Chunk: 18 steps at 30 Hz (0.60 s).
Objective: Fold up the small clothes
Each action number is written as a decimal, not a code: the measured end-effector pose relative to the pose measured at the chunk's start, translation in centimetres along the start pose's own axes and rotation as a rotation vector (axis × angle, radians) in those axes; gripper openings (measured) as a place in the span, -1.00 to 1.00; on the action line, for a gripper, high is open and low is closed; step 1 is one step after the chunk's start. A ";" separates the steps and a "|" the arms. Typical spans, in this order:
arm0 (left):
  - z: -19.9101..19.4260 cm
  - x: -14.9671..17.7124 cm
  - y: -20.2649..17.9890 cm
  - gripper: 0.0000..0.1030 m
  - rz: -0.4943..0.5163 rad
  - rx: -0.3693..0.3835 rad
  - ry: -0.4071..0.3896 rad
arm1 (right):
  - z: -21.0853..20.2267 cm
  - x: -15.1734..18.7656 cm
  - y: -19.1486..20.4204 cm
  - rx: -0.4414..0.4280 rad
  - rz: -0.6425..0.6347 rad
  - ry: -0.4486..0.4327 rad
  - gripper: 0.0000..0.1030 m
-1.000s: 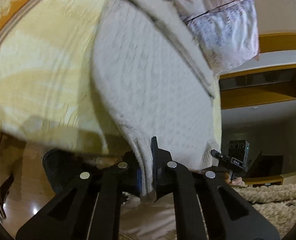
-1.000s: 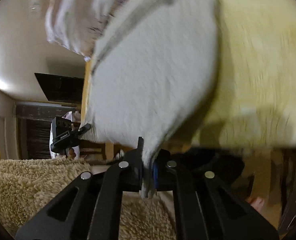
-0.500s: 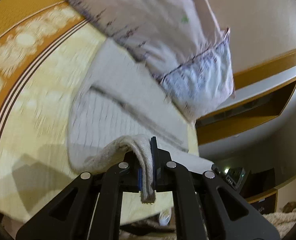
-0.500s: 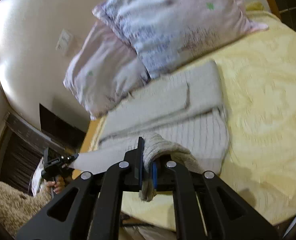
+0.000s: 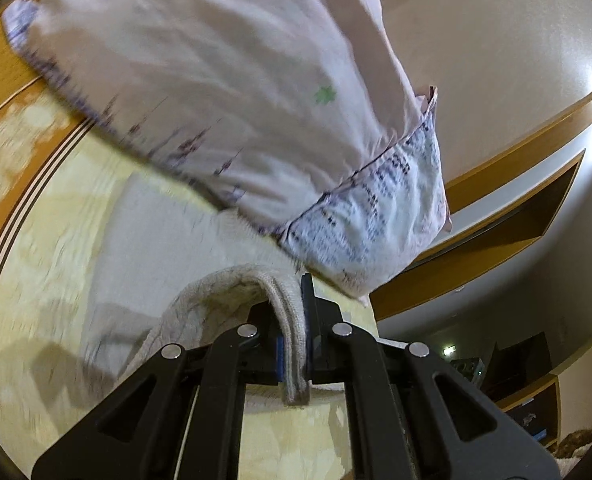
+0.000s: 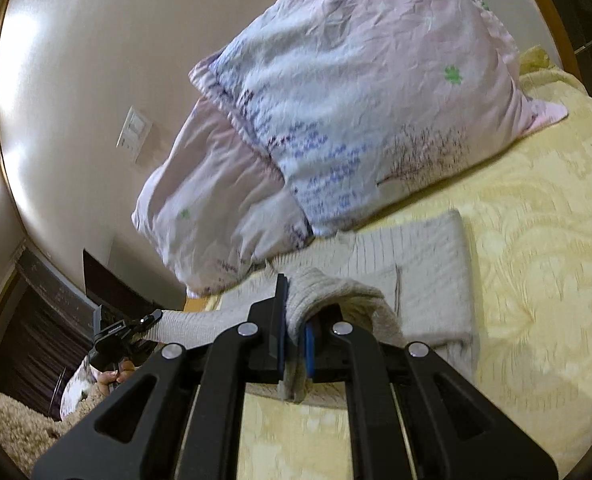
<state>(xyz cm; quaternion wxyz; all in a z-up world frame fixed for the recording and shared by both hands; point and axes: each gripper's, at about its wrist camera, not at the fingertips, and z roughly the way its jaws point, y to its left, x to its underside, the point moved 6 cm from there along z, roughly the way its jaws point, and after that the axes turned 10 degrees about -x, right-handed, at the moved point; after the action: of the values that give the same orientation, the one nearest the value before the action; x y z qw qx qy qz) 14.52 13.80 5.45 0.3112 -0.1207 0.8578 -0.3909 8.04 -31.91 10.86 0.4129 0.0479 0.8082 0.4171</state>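
Note:
A beige knitted sweater (image 5: 168,248) lies on the yellow bedspread (image 5: 56,264) in front of the pillows, with its near hem folded up and over. My left gripper (image 5: 294,344) is shut on one corner of the hem. My right gripper (image 6: 294,344) is shut on the other corner, and the sweater (image 6: 424,264) spreads flat beyond it. In the right wrist view the left gripper (image 6: 124,334) shows at the far left, with the hem stretched toward it.
Two pink and blue patterned pillows (image 6: 336,100) lean on the wall just behind the sweater, also in the left wrist view (image 5: 224,92). An orange bed border (image 5: 12,148) runs along the left. A shaggy beige rug (image 6: 12,420) lies on the floor below.
Both grippers have carried the hem forward over the sweater toward the pillows. The sweater, hanging a second ago, now lies on the bed with its lower part folding over.

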 end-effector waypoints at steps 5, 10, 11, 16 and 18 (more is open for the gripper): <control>3.0 -2.5 0.5 -0.89 -0.014 -0.009 -0.006 | 2.0 -1.8 -1.7 0.006 0.026 -0.027 -0.87; 7.0 -3.1 3.9 -0.89 -0.131 -0.046 0.035 | 5.1 -2.2 -5.5 0.055 0.107 -0.002 -0.87; 7.7 -3.0 4.6 -0.89 -0.149 -0.054 0.043 | 5.8 -2.2 -6.2 0.063 0.123 0.007 -0.87; 10.6 -2.4 7.0 -0.89 -0.222 -0.092 0.077 | 8.4 -2.0 -9.3 0.107 0.190 0.044 -0.87; 11.2 -2.3 7.6 -0.89 -0.242 -0.095 0.080 | 8.9 -2.0 -10.2 0.117 0.210 0.051 -0.87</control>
<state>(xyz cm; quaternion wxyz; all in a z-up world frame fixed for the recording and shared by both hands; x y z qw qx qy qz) 23.62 13.27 -4.78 0.2212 -0.2224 0.8662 -0.3891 18.38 -33.70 2.01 0.3428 0.1458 0.8319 0.4114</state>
